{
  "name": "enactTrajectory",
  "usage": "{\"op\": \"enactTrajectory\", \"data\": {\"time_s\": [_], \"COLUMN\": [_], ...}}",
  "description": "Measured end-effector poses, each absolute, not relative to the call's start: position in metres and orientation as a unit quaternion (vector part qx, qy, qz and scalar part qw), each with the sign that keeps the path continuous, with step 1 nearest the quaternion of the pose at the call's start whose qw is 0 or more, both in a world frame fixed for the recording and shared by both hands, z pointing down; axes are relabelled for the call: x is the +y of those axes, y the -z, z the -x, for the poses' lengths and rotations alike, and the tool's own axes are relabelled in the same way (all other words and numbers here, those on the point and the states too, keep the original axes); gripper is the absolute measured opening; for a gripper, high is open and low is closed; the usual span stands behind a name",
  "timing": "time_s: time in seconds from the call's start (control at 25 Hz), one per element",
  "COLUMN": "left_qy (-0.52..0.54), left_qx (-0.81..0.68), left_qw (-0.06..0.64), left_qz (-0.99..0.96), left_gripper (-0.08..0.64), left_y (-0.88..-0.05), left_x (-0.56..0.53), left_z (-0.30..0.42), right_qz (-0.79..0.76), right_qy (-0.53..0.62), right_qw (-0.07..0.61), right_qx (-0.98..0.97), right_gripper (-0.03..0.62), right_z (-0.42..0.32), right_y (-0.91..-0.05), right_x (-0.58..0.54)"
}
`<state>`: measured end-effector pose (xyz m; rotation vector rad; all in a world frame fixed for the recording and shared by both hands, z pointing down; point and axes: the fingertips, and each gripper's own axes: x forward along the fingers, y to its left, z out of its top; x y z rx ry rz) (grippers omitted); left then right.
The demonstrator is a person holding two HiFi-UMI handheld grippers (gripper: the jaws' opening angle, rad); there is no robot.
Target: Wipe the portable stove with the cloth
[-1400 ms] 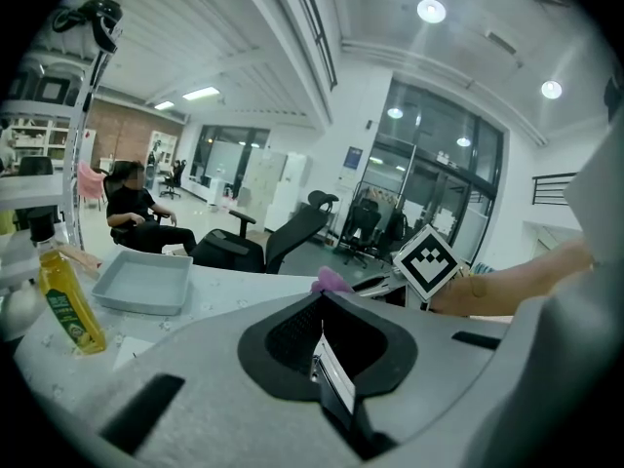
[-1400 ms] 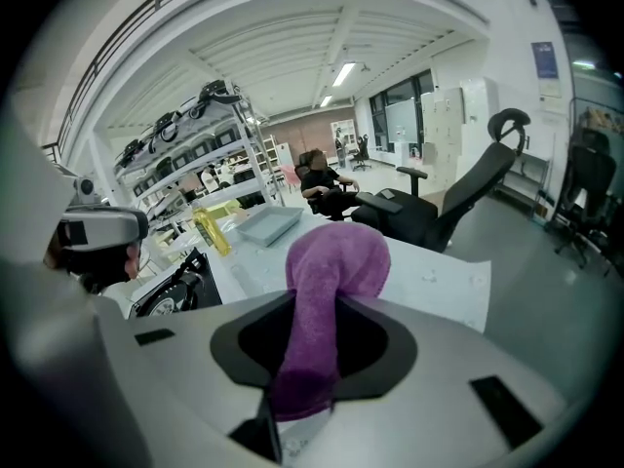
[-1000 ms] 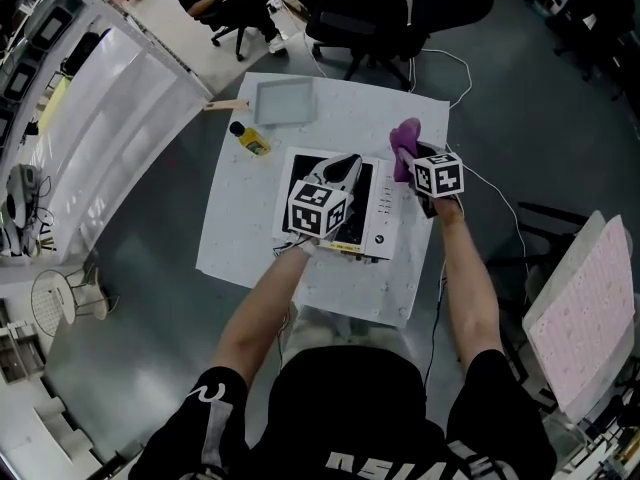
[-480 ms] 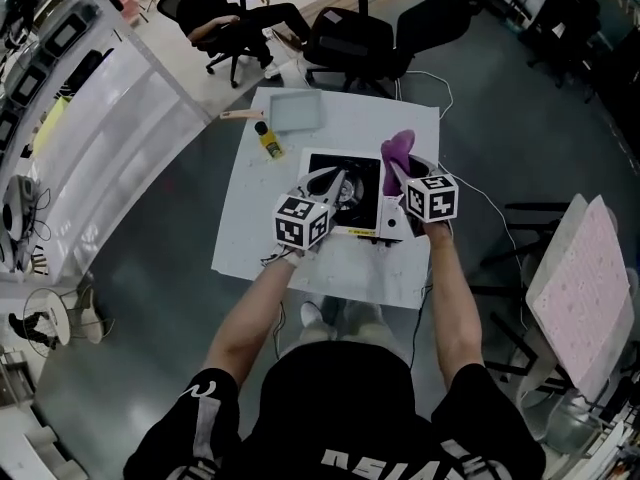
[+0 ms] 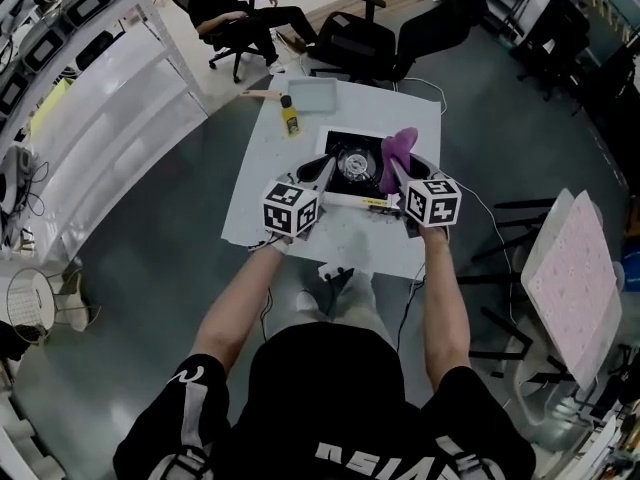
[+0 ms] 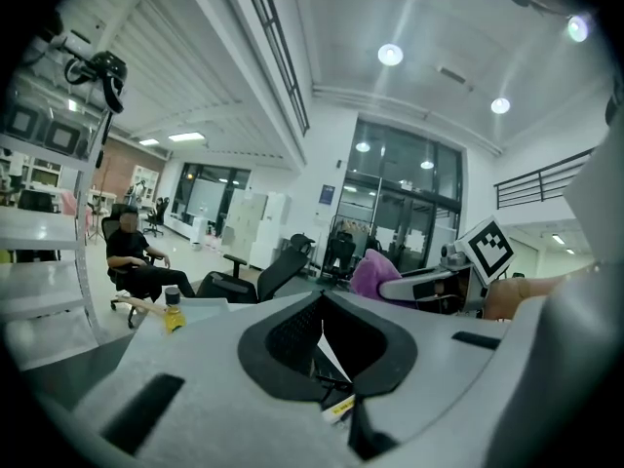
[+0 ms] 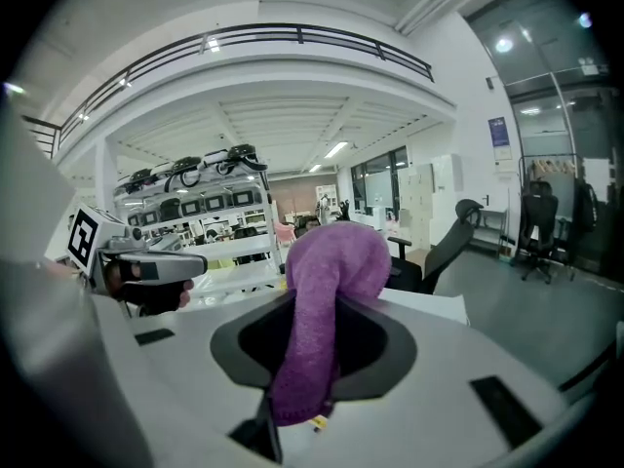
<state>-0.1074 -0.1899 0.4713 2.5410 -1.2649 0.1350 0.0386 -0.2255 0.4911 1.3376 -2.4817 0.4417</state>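
The portable stove (image 5: 352, 163), black with a round burner, sits on the white table (image 5: 268, 193). My right gripper (image 5: 398, 180) is shut on the purple cloth (image 5: 397, 156) at the stove's right side, in the air. The cloth (image 7: 327, 291) fills the gap between the jaws and stands up past their tips. My left gripper (image 5: 326, 166) hovers at the stove's near left corner with its jaws together and nothing in them. Only a sliver of the stove (image 6: 336, 364) shows through their slit. Across from it I see the other gripper's fingers (image 6: 414, 284) and cloth (image 6: 370, 271).
A yellow bottle (image 5: 290, 118) and a grey tray (image 5: 312, 95) stand on the table's far side. Black office chairs (image 5: 355, 38) and a seated person (image 5: 225, 3) are beyond the table. White shelving (image 5: 110, 88) runs along the left, and a pink panel (image 5: 565, 278) leans at the right.
Both grippers have risen and drawn back from over the stove to its near edge. The table now looks smaller and farther off. The cloth stays in the right gripper.
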Motion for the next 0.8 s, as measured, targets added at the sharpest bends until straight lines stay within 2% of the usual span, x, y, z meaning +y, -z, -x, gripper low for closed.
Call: {"op": "enactTrajectory", "data": {"time_s": [0.36,0.8], "left_qy": [-0.043,-0.049], "left_qx": [-0.445,-0.441], "left_qw": [0.144,0.14], "left_qz": [-0.883,-0.885], "left_gripper": [0.009,0.009], "left_y": [-0.466,-0.468], "left_x": [-0.143,-0.126], "left_z": [0.14,0.143], "right_qz": [-0.465,-0.469], "right_qy": [-0.142,-0.144], "right_qw": [0.136,0.133], "right_qx": [-0.863,-0.861], "right_gripper": [0.098,0.098], "right_z": [-0.011,-0.006], "right_y": [-0.481,-0.485], "right_x": [-0.178,-0.16]}}
